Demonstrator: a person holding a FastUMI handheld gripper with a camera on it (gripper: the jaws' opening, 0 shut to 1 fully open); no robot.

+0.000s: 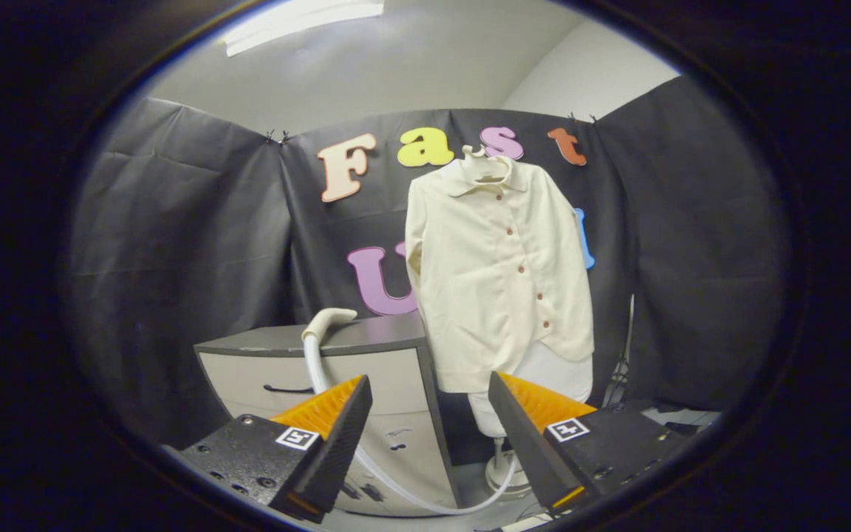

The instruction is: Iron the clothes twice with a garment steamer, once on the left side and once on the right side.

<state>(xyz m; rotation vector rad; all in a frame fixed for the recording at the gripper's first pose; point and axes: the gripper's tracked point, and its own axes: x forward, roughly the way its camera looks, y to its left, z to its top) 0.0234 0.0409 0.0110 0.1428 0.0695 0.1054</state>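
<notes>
Tool (pixel 429 414) open, empty; one shirt (pixel 499 273), one steamer head (pixel 328 319) beyond.

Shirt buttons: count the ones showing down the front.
5 on the shirt: one below the collar, then, and lowest. More may hide lower. Gripper open, well short of it.

cream buttoned shirt (pixel 499 273) hangs upright on hanger; steamer head (pixel 326 319) rests on cabinet top (pixel 278 340), hose (pixel 396 491) trailing.

The shirt (pixel 499 273) hides most of the stand (pixel 507 443) beneath it. The hose (pixel 396 488) runs behind the gripper (pixel 431 414) fingers, spread apart.
</notes>
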